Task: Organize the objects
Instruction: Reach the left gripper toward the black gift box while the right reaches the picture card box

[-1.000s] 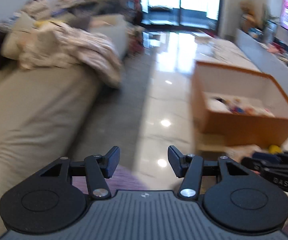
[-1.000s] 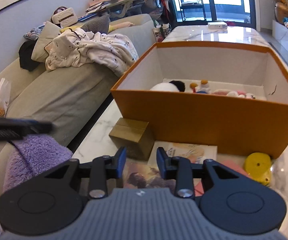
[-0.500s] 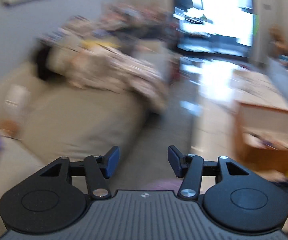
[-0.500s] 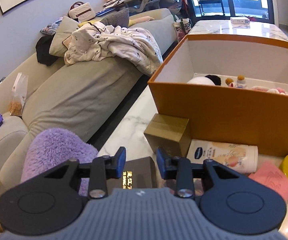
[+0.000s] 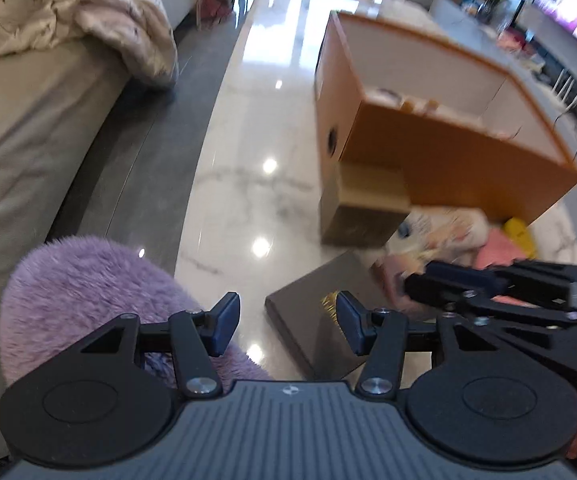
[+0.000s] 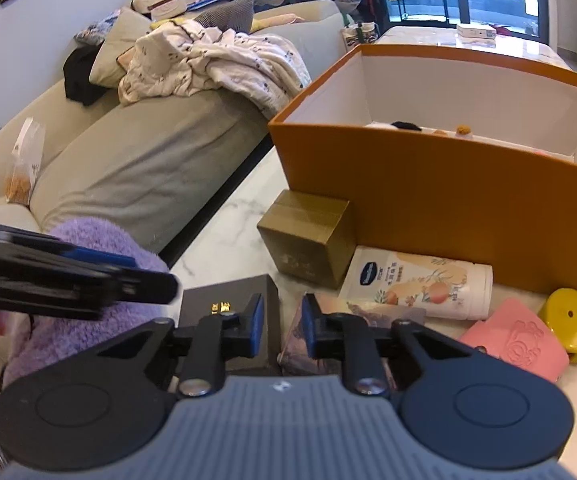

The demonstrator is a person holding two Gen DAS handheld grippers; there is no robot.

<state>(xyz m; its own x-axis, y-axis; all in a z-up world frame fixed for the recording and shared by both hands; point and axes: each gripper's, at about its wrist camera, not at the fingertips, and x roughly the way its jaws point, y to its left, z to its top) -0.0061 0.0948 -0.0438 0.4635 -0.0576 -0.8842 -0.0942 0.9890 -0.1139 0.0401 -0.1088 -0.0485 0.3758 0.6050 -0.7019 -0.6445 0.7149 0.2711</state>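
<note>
Your two grippers hover over clutter on a white marble table (image 6: 244,200), in front of the orange box (image 6: 440,196).

The glossy, grey-veined marble runs beside a beige sofa (image 6: 144,160) heaped with a patterned blanket (image 6: 212,60); glass doors stand far behind the orange box. Against the box's front wall sit a taped olive carton (image 6: 308,236), a lying white canister (image 6: 420,284) with a blue oval logo and peach artwork, too small to read, a pink embossed pad (image 6: 516,340) and a yellow toy (image 6: 568,320). In front of the carton lies a black box (image 6: 224,312) with gold lettering, illegible. Your left gripper (image 5: 284,328) is wide open and empty, beside a fluffy purple cushion (image 5: 88,300). Your right gripper (image 6: 282,328) has just been narrowing, nothing clamped.
</note>
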